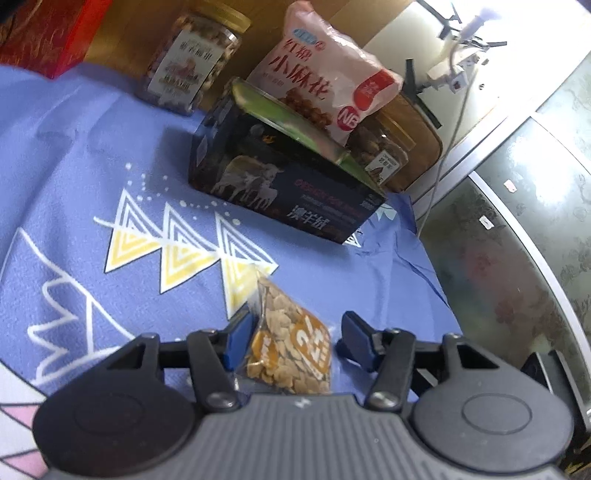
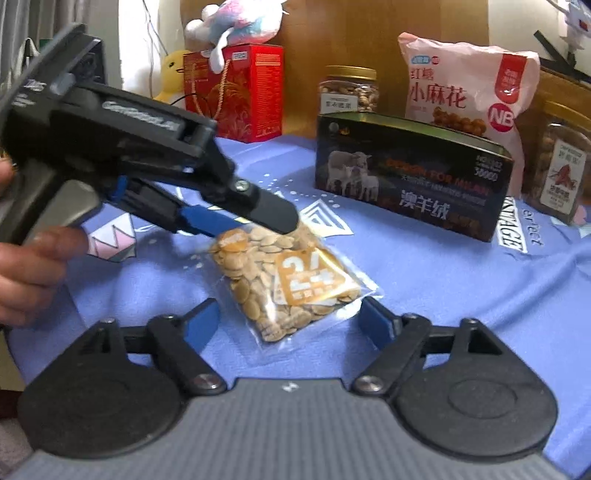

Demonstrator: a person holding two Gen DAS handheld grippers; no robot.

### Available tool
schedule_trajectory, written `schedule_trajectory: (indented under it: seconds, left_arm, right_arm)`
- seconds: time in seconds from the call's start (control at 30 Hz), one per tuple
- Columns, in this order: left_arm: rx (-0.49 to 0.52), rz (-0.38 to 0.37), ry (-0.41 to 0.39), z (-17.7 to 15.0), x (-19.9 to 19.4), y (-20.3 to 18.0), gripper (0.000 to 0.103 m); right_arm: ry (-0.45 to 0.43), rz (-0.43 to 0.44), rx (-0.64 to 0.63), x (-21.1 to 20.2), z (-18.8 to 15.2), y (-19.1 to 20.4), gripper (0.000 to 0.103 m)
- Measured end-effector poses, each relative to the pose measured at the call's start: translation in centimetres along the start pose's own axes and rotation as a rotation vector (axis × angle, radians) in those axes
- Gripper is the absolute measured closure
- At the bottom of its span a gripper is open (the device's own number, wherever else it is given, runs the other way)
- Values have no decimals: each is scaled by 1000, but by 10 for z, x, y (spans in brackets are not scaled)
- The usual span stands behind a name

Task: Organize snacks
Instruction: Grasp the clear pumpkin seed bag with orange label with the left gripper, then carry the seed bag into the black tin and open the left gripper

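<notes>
- left gripper (image 2: 255, 221) angles down from the upper left, a hand (image 2: 33, 266) on its handle; jaws apart around the far end of the seed packet (image 2: 291, 284), one pad touching its edge — not clamped
- right gripper (image 2: 291, 325) points down at the packet's near end; jaws released, wide, nothing between
- packet lies flat on the blue cloth (image 2: 461, 295)
- dark box (image 2: 410, 177) behind; pink snack bag (image 2: 469, 92) stands in it; nut jars (image 2: 349, 88) beside

A home room: a blue patterned cotton bedsheet (image 2: 443, 295) covers the surface, with a pastel plush toy (image 2: 240, 18) and a wooden headboard (image 2: 332, 37) behind.
</notes>
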State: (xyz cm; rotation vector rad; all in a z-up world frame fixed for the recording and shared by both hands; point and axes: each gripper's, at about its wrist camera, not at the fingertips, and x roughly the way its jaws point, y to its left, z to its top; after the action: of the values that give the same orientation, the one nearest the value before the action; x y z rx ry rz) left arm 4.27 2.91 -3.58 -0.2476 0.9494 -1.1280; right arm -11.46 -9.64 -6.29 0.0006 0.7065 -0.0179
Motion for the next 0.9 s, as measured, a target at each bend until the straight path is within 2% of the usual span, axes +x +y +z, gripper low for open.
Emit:
schedule_trajectory:
  seconds: [0.07,0.1,0.13,0.27,0.33,0.4,0.43,0.5,0.53,0.6,0.7,0.73,0.9]
  left_arm:
    - [37,17,-11,-3,-2,-8,52]
    - [53,21,-16,-3,-3,-12,53]
    - [67,23,-22,-2,-4,-15,53]
    - [102,5,-35,6,-5,-27,53]
    - [109,4,-37,11,-3,-29,58]
    - [114,6,-35,15,0,-31,65]
    - [116,19,-34,17,3,-31,68]
    - [125,81,-22,19,11,-30,88]
    - [124,105,-12,21,16,-27,88]
    - [90,103,9,23,22,-19,89]
    - [72,74,0,24,21,-14,90]
    - [82,57,-14,23,17,-16,90]
    - [167,-3,-74,17,2,-31,91]
  right_arm:
    - [-9,-13,-2,-1,-1,-1,28]
    - [-15,-13,2,-1,-1,-2,44]
    - [-30,11,1,-3,-2,-2,55]
    - [-77,-21,-44,-8,-3,10,71]
    - [-99,-42,-74,-8,-1,13,79]
    - [-113,-63,-90,-8,0,13,80]
    - [-116,-69,-90,-8,0,11,80]
    - [-117,-80,-83,-7,0,8,78]
    - [-112,-84,-76,-7,0,6,74]
    - [-104,-81,-44,-8,-1,0,68]
    - [-58,-85,20,-7,-4,-11,36]
    - [-38,-75,47,-7,-5,-16,30]
    - [-29,-35,133,-6,-3,-30,24]
